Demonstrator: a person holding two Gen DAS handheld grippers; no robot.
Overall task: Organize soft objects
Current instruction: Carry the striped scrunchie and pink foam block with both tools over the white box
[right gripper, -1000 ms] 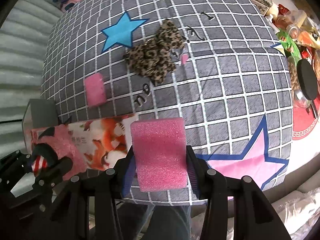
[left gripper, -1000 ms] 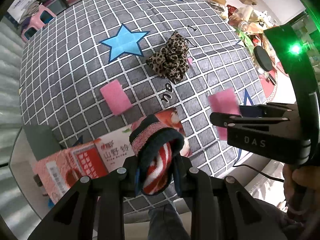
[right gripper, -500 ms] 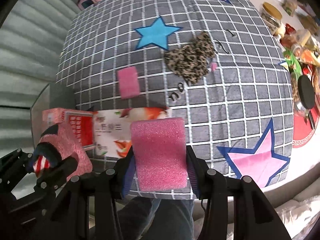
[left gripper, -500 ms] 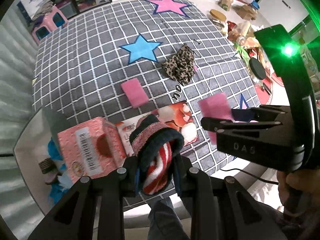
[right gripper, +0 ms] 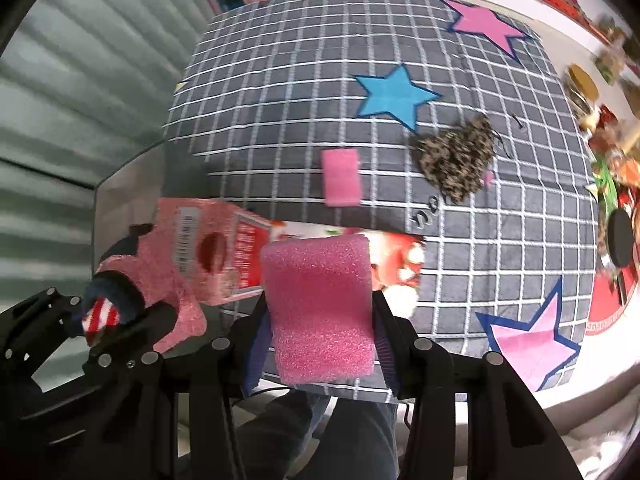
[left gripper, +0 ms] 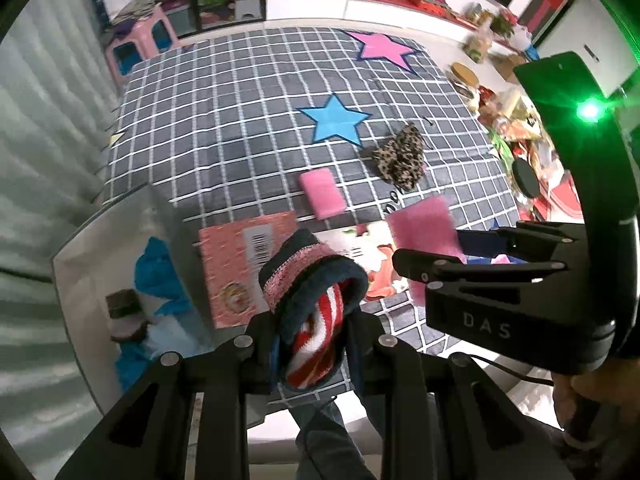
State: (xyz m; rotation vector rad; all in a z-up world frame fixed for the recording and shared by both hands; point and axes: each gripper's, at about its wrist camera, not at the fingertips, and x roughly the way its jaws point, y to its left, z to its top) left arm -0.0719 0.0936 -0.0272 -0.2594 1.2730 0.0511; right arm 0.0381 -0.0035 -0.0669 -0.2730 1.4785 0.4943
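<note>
My left gripper (left gripper: 310,330) is shut on a rolled sock (left gripper: 316,300), pink and navy with red-white stripes, held above the table's near edge; the sock also shows in the right wrist view (right gripper: 120,300). My right gripper (right gripper: 318,320) is shut on a pink foam sponge (right gripper: 320,308), seen from the side in the left wrist view (left gripper: 424,232). A second pink sponge (left gripper: 322,193) and a leopard-print cloth (left gripper: 400,157) lie on the grid-patterned tablecloth (left gripper: 240,120).
A pink cardboard box (left gripper: 240,264) lies at the table's near edge. A grey bin (left gripper: 100,248) left of the table holds blue cloth and a brown item. Jars and snacks (left gripper: 500,92) crowd the table's right side. A pink stool (left gripper: 136,44) stands beyond.
Both grippers have pulled back and up from the table with their loads, so the table looks smaller. The grey bin at the left has come into view.
</note>
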